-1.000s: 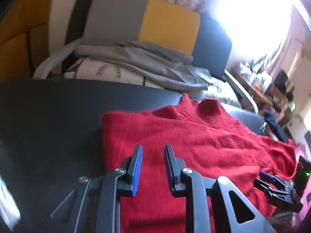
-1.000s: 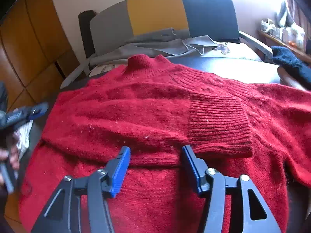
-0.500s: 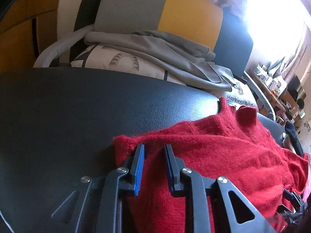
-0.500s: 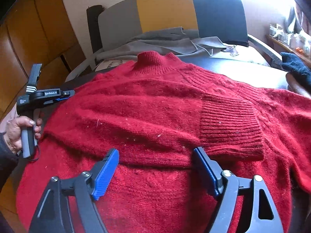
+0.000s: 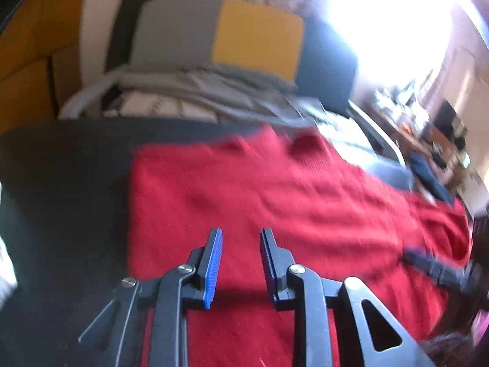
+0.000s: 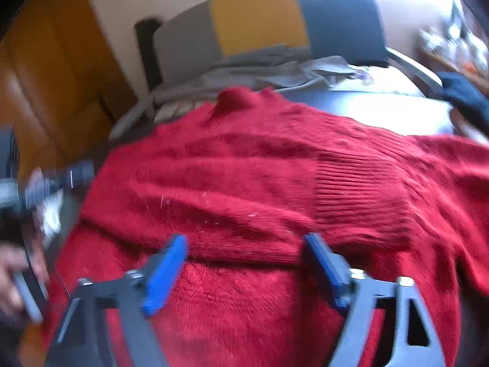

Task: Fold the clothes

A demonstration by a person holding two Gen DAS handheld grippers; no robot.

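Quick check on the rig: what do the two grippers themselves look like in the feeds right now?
Both match: the left gripper and right gripper have black angular frames with triangular cut-outs, silver pivot screws, and flat fingers faced with ribbed blue pads. No cables or markings show; the frames are blurred. In the right wrist view, the left gripper shows as a black blur beside the red sweater.

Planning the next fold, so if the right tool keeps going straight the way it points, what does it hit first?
Most likely the sweater: the open right tool points at the sleeve folded across it, just ahead of the tips. Blur leaves the gap unclear.
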